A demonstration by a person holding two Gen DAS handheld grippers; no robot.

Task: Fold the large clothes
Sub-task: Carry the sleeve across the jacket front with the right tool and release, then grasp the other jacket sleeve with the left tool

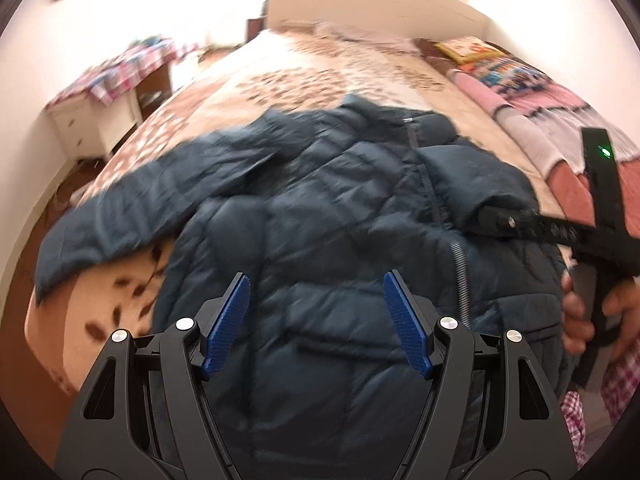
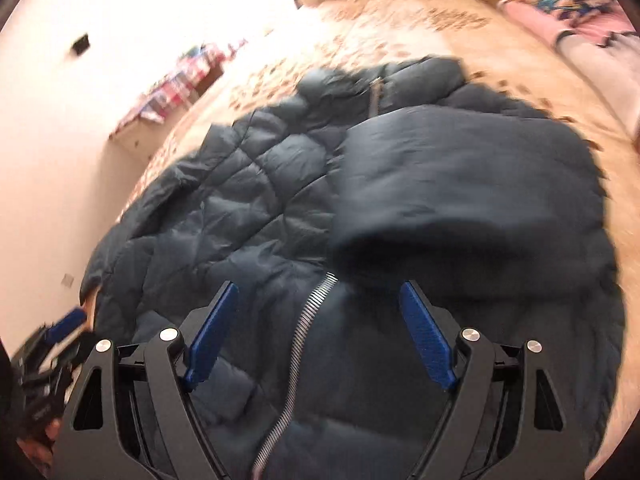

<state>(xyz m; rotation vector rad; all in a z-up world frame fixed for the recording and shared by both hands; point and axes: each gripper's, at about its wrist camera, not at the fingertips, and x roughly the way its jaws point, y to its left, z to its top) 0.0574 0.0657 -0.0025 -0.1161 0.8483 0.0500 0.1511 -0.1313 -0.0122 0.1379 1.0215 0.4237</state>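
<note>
A dark navy puffer jacket (image 1: 320, 200) lies front up on the bed, collar toward the headboard. One sleeve (image 2: 460, 180) is folded across its chest; the other sleeve (image 1: 140, 208) lies spread out to the left over the sheet. My left gripper (image 1: 317, 277) hovers open above the jacket's lower front, nothing between its blue pads. My right gripper (image 2: 319, 286) is open too, just over the jacket, with the silver zipper (image 2: 304, 340) running below the gap and the folded sleeve's cuff right ahead. Its pads touch nothing that I can see.
The bed (image 1: 320, 64) has a floral sheet and a pale headboard (image 1: 360, 0). Folded bedding and colourful pillows (image 1: 520, 80) line its right side. A white nightstand (image 1: 92, 120) under a plaid cloth stands at the left. A hand (image 1: 576, 320) grips the right tool.
</note>
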